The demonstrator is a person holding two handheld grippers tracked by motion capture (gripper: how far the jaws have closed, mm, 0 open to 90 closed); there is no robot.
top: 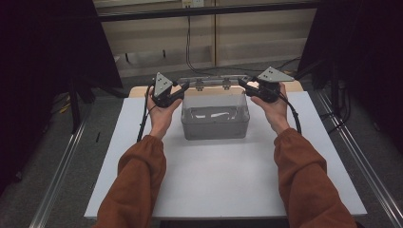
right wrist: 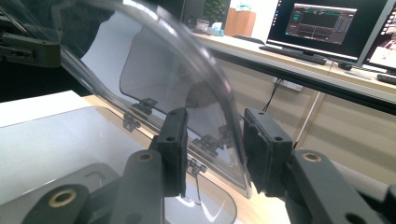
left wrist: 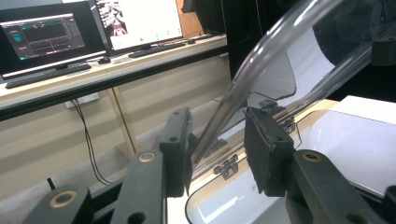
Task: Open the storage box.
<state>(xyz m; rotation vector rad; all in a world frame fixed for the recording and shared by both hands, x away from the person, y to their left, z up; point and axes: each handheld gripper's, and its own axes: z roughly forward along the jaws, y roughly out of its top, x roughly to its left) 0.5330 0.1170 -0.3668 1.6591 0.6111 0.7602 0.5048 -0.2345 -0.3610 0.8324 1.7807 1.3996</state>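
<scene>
The clear box (top: 215, 116) sits at the middle of the white table (top: 218, 180), and its hinged lid (top: 214, 79) stands raised over the box's far edge, so the work with the lid is partway through: judged from this pose, the lid is lifted off the rim but neither laid fully back nor shut. The left tongs (top: 182, 88) straddle the lid's left side edge; in the left gripper view the lid (left wrist: 261, 70) runs between the 2 pads with a visible gap beside it, so the left tongs look narrow but not pressing. The right tongs (top: 243, 84) straddle the lid's right side edge, and in the right gripper view the lid (right wrist: 196, 51) lies against one pad only, so a firm grip is doubtful. The lid is transparent, curved at its corners, and hinged by 2 small clasps (top: 212, 84) to the box's back rim. The box looks empty, with glare on its floor.
</scene>
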